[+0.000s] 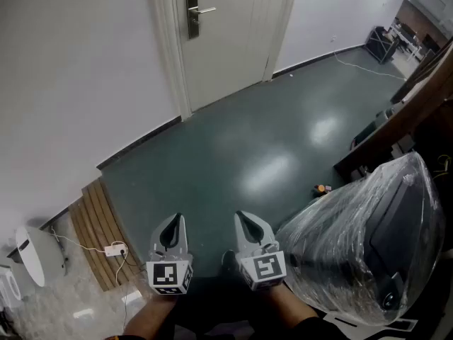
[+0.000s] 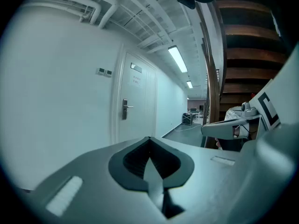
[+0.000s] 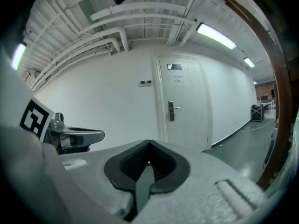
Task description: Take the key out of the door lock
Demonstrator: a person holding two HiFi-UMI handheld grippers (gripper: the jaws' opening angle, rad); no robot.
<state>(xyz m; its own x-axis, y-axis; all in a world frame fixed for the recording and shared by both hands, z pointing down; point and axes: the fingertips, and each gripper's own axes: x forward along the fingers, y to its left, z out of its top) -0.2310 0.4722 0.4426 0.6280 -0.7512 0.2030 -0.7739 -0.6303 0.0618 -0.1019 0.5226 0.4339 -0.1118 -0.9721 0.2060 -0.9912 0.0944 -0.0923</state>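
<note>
Well beyond right gripper (image 1: 243, 219): door lock (image 1: 192, 14)

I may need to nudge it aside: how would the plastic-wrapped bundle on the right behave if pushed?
The bundle looks bulky, with a dark, rigid-looking body inside, so it is probably heavy and slow to shift. Its glossy clear wrap is loose and wrinkled, so it is likely slippery and would crinkle or give before the body moves.

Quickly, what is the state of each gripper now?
Left gripper: closed, holding nothing.
Right gripper: closed, holding nothing.
</note>
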